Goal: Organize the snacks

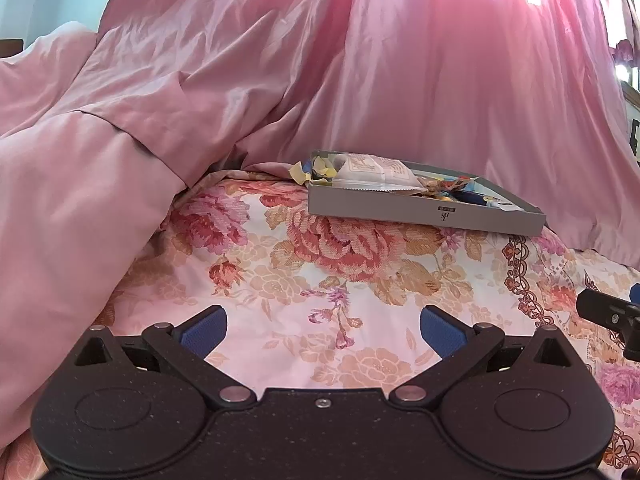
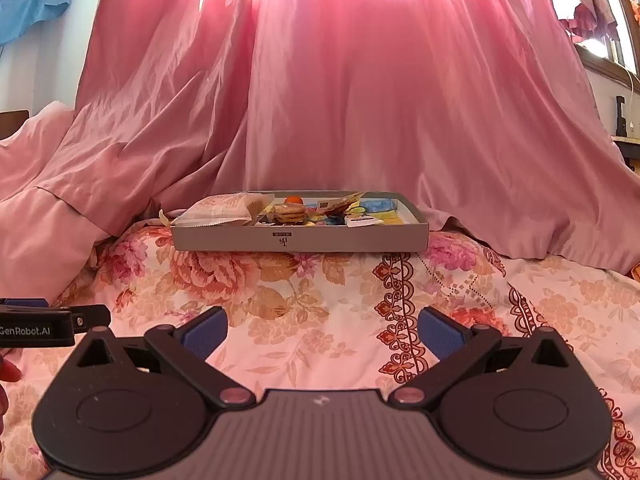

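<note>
Pink satin-looking curtain fills pretty much the whole far side of what we see, draped down onto the bed, with a paler pink duvet heaped up on the left. Under all that is the floral bedsheet, big roses and a lacy maroon border running down the right part. Sitting on the sheet at the far end, right against the foot of the curtain, is the flat grey box with low walls and a small logo on its near side, and that's where the snacks are: a white crinkle-edged packet lies across its left end, a stack of round biscuits sits about mid-box, something small and orange is just behind them, and some blue and yellow wrappers are toward the right end. A yellowish wrapper pokes out over the box's far left corner in the left wrist view. Both our claws are low over the sheet at the near end, well apart from the box. Our left gripper has its blue pads spread wide with nothing between them, and our right gripper is the same, fingers apart and holding nothing. Each one shows up at the edge of the other's view, side by side.
</note>
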`<action>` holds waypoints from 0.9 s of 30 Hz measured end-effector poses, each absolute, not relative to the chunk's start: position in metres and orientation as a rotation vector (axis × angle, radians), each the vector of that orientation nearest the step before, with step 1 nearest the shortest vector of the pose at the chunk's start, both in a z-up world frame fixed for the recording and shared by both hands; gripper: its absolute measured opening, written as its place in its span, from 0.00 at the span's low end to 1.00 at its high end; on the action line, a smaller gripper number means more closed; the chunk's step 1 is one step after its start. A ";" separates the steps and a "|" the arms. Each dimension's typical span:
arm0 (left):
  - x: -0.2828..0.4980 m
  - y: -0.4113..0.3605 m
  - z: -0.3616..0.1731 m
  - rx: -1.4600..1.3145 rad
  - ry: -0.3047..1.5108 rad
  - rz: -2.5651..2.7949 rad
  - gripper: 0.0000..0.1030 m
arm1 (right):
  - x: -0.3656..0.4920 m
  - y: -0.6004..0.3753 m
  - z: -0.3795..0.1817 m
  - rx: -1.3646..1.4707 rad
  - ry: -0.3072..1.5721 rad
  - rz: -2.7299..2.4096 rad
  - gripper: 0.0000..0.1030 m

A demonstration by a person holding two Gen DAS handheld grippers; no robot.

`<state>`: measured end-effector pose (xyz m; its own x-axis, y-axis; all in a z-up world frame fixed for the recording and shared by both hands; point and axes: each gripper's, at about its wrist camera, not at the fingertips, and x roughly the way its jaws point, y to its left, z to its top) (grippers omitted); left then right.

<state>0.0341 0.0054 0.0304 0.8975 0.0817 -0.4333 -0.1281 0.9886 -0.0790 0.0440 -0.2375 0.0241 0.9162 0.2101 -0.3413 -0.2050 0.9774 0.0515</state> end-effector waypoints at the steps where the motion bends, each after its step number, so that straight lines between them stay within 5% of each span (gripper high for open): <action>1: 0.034 0.006 0.031 -0.106 0.444 0.109 0.99 | 0.044 -0.238 0.024 0.015 0.354 0.214 1.00; 27: 0.035 0.004 0.028 -0.102 0.479 0.129 0.99 | 0.042 -0.238 0.022 0.021 0.366 0.210 1.00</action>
<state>0.0354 0.0036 0.0283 0.8796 0.0993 -0.4652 -0.1473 0.9868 -0.0677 0.0421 -0.2379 0.0221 0.9122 0.2081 -0.3530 -0.2005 0.9780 0.0584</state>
